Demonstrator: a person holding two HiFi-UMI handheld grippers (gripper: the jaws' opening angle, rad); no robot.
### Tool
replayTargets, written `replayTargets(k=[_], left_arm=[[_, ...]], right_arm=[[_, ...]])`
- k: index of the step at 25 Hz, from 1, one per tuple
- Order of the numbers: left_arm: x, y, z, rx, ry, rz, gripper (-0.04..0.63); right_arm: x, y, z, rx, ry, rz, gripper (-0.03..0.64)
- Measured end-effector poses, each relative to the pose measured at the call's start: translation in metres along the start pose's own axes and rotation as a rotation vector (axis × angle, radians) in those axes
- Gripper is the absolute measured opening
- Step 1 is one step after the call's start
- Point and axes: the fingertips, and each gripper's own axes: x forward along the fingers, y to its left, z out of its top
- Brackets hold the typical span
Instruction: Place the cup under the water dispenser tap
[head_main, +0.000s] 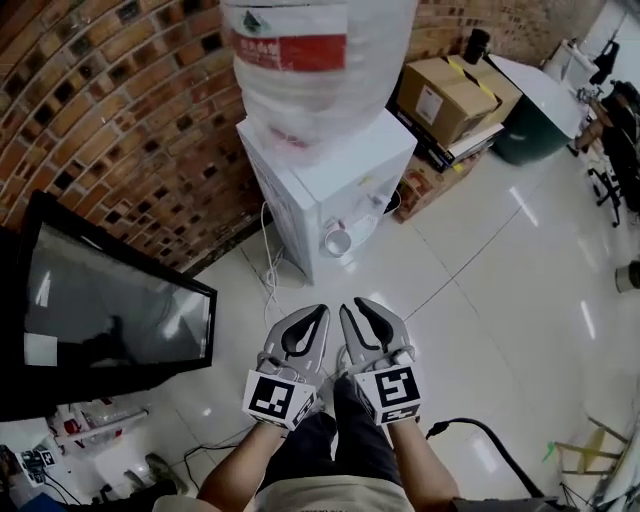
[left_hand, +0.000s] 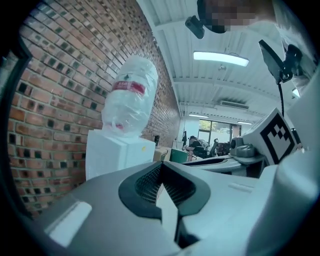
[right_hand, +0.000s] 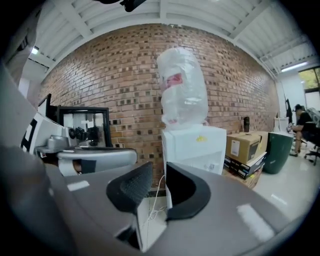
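A white water dispenser with a big clear bottle on top stands against the brick wall. A white cup sits in the recess on its front, below the taps. Both grippers hang side by side over the floor, well short of the dispenser. My left gripper is shut, tips together and empty; its pads meet in the left gripper view. My right gripper is open by a narrow gap with nothing in it, as the right gripper view also shows. The jaws hide the cup in both gripper views.
A black screen leans at the left. White cables trail on the floor beside the dispenser. Cardboard boxes and a dark green bin stand to its right. A black hose lies at the lower right.
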Motion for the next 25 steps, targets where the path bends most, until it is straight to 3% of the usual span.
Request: replayTargets(k=[9, 17, 25], left_arm=[[-0.051, -0.041, 0.073, 0.047, -0.056, -0.068, -0.009], [-0.094, -0.066, 0.101, 0.068, -0.107, -0.092, -0.009], [-0.126, -0.078, 0.104, 0.022, -0.135, -0.102, -0.009]], right_arm=[[-0.068, 0.036, 0.089, -0.024, -0.107, 0.040, 0.048], [-0.108, 0.084, 0.113, -0.076, -0.123, 0.091, 0.014], [-0.131, 0.112, 0.115, -0.129, -0.099, 0.093, 0.006]])
